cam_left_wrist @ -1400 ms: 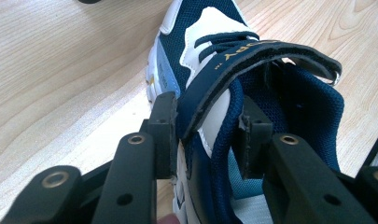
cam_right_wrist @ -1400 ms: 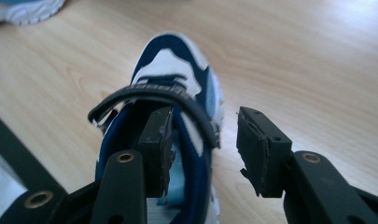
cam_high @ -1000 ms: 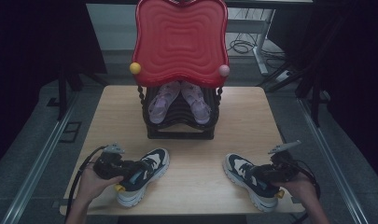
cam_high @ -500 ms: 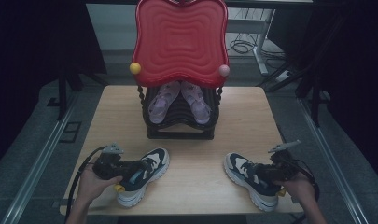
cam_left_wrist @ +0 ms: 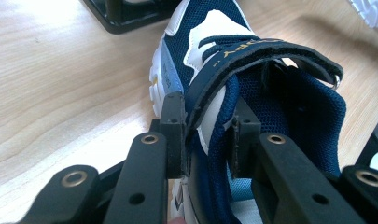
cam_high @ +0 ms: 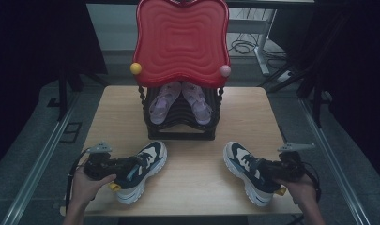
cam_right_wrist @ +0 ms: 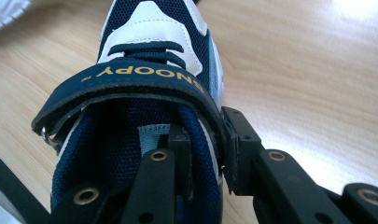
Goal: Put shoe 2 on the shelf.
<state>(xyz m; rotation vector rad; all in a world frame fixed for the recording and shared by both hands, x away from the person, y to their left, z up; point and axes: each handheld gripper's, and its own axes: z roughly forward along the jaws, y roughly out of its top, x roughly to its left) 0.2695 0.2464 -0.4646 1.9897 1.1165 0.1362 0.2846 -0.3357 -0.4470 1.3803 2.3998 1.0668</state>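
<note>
Both sets of jaws have just been closing: our left gripper (cam_left_wrist: 203, 140) pinches the left sneaker's (cam_high: 140, 169) collar, our right gripper (cam_right_wrist: 205, 149) the right sneaker's (cam_high: 248, 171), near the desk's (cam_high: 197, 187) front edge. We judge the soft collars may slip out when lifted.

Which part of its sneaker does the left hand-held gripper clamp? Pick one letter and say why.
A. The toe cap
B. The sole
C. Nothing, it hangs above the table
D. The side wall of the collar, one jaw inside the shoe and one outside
D: in the left gripper view the left hand-held gripper pinches the side wall of the navy and white sneaker, one jaw inside the opening and one outside.
</note>
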